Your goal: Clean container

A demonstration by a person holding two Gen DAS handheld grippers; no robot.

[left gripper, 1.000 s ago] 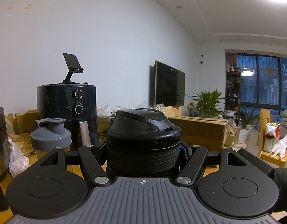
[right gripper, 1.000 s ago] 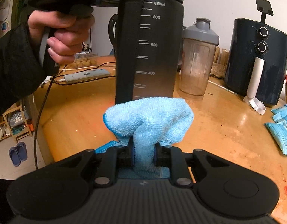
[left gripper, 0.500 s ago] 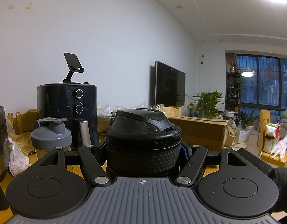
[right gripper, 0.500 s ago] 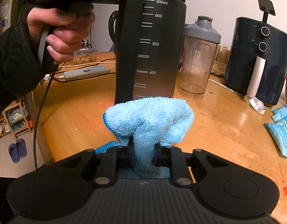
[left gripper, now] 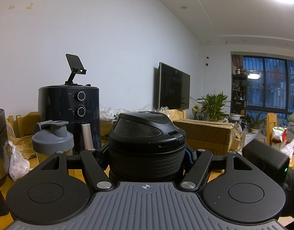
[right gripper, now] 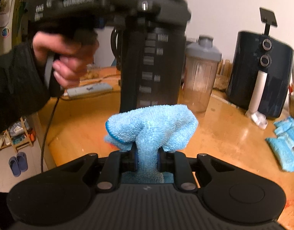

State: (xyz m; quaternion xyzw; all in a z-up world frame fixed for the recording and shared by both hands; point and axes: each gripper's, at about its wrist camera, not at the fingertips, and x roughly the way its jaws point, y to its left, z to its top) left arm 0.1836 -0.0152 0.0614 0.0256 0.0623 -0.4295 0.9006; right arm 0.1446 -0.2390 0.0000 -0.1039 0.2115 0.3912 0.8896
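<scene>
Left wrist view: only the black lid and ribbed collar of the bottle (left gripper: pixel 147 147) show, clamped at the collar by the left gripper (left gripper: pixel 147 156), jaws pressed to both sides. Behind it: dark air fryer (left gripper: pixel 69 115) with a phone stand (left gripper: pixel 75 68) on top, grey-lidded shaker (left gripper: pixel 52 140), wall TV (left gripper: pixel 173 86).

Right wrist view: full bottle body (right gripper: pixel 153 67) shows, with the bare hand (right gripper: pixel 65 61) on the left gripper's handle. The bottle stands upright, long axis vertical, lid up, over the wooden table (right gripper: pixel 223 134); its base is hidden behind the blue cloth (right gripper: pixel 152 128). The right gripper (right gripper: pixel 147 159) is nearly closed, pinching the cloth, which bunches up just before the bottle's lower wall.

Writing: white graduation marks run up the bottle, blurred and unreadable; white lettering on the gripper body likewise.
</scene>
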